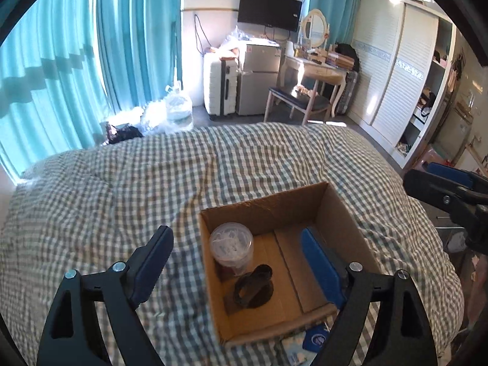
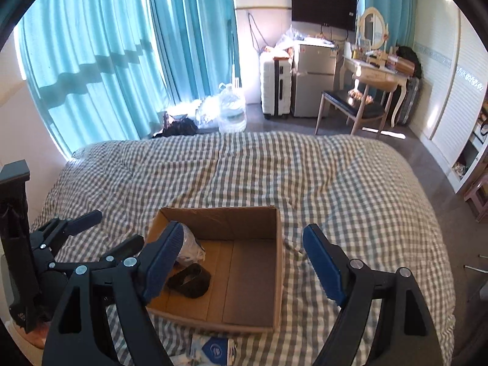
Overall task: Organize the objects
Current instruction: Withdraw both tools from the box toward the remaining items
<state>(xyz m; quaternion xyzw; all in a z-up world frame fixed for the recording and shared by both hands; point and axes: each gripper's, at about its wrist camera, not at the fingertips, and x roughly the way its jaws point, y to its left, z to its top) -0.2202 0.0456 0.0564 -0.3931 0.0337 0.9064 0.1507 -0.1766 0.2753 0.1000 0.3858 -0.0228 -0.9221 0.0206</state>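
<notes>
Nearest the lens in the left wrist view, the left gripper hangs with its black arms and blue-padded fingers spread wide apart, holding nothing. Between and just beyond them sits an open brown cardboard box on the bed with the grey-and-white checked cover, near the bed's near edge. Inside the box, against its left wall, stands a clear plastic jar with a round clear lid; just in front of the jar, on the box floor, lies a black strap-like looped object. The gripper's right finger reaches down inside the box along its right side, while the left finger stays outside over the bed cover. A blue-and-white flat packet lies on the cover against the near wall of the box. In the right wrist view, the right gripper is likewise wide apart and empty, its left finger over the box's left part above the jar, its right finger outside the box's right wall.
</notes>
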